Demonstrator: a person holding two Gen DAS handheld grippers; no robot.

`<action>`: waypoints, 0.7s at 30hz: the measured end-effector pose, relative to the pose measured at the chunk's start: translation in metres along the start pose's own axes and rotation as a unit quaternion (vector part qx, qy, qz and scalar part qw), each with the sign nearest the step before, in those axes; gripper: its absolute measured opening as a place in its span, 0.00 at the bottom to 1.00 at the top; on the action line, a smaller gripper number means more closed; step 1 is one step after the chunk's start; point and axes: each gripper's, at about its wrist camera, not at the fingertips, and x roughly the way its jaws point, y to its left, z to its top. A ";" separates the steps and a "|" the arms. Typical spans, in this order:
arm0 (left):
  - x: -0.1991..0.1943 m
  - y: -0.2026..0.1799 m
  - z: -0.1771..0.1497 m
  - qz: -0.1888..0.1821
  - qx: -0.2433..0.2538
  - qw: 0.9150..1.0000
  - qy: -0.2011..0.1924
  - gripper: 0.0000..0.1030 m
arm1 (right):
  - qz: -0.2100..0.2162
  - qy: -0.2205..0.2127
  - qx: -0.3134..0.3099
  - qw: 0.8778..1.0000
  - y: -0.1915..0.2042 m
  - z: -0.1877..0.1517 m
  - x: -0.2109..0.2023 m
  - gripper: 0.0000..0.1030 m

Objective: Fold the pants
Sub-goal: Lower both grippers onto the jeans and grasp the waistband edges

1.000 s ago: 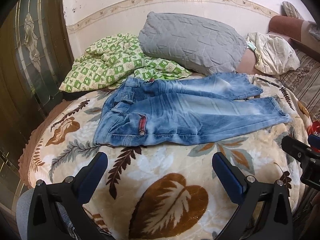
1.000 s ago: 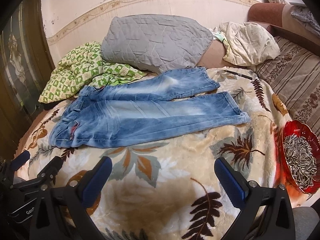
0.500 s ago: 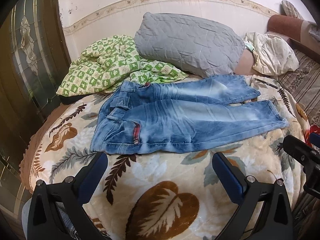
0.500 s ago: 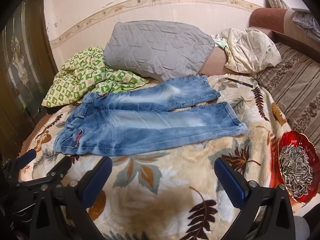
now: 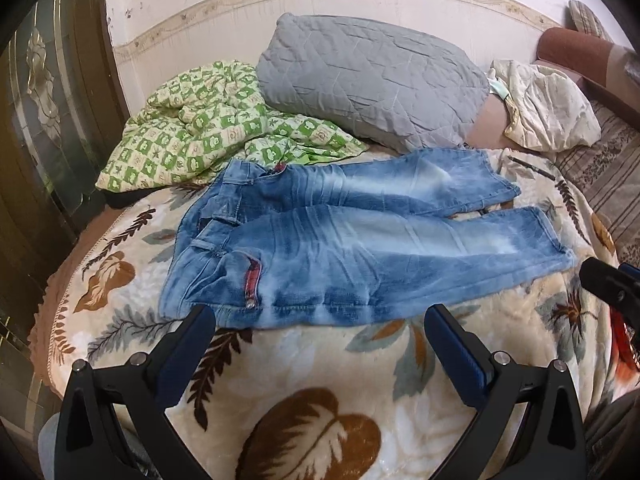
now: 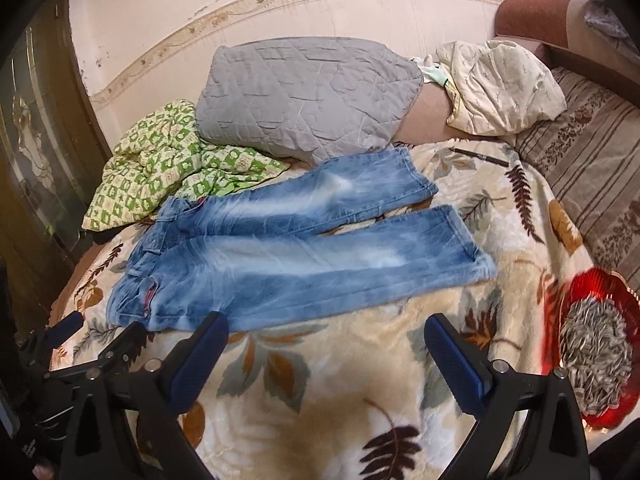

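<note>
Light blue jeans lie flat on a leaf-patterned blanket, waist to the left and both legs stretched to the right, slightly apart at the hems. My left gripper stands open just short of the near edge of the jeans by the waist, holding nothing. My right gripper is open too, hovering before the near leg's lower edge. In the right wrist view the left gripper shows at the lower left. The right gripper's tip shows at the right edge of the left wrist view.
A grey quilted pillow, a green checked quilt and a cream pillow lie behind the jeans. A red bowl of sunflower seeds sits at the right edge. A dark pen lies beyond the hems. A wooden door stands left.
Both grippers have moved forward toward the jeans; the fingertips now sit nearly at the near edge of the denim. The jeans have not moved and both grippers stay open.
</note>
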 end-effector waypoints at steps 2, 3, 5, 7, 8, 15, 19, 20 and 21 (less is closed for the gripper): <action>0.008 0.001 0.008 -0.006 -0.006 1.000 0.004 1.00 | 0.002 0.006 0.004 1.000 -0.004 0.011 0.007 0.97; 0.013 0.001 0.012 -0.010 -0.008 1.000 0.006 1.00 | 0.004 0.006 0.004 1.000 -0.006 0.016 0.010 0.97; 0.024 0.001 0.021 -0.014 -0.013 1.000 0.014 1.00 | 0.007 0.009 0.008 1.000 -0.010 0.026 0.017 0.97; 0.035 -0.001 0.031 -0.019 -0.016 0.999 0.022 1.00 | 0.011 0.014 0.012 1.000 -0.015 0.034 0.025 0.97; 0.041 -0.002 0.035 -0.021 -0.016 0.999 0.025 1.00 | 0.016 0.018 0.016 1.000 -0.017 0.038 0.030 0.95; 0.071 -0.009 0.068 -0.035 -0.023 0.998 0.037 1.00 | 0.027 0.053 0.042 0.997 -0.037 0.067 0.071 0.92; 0.095 -0.013 0.091 -0.046 -0.036 0.997 0.055 1.00 | 0.036 0.084 0.063 0.994 -0.051 0.081 0.102 0.89; 0.104 -0.015 0.096 -0.048 -0.038 0.996 0.061 1.00 | 0.033 0.090 0.064 0.993 -0.054 0.085 0.109 0.89; 0.112 -0.017 0.101 -0.051 -0.040 0.996 0.068 1.00 | 0.031 0.104 0.070 0.992 -0.059 0.092 0.122 0.89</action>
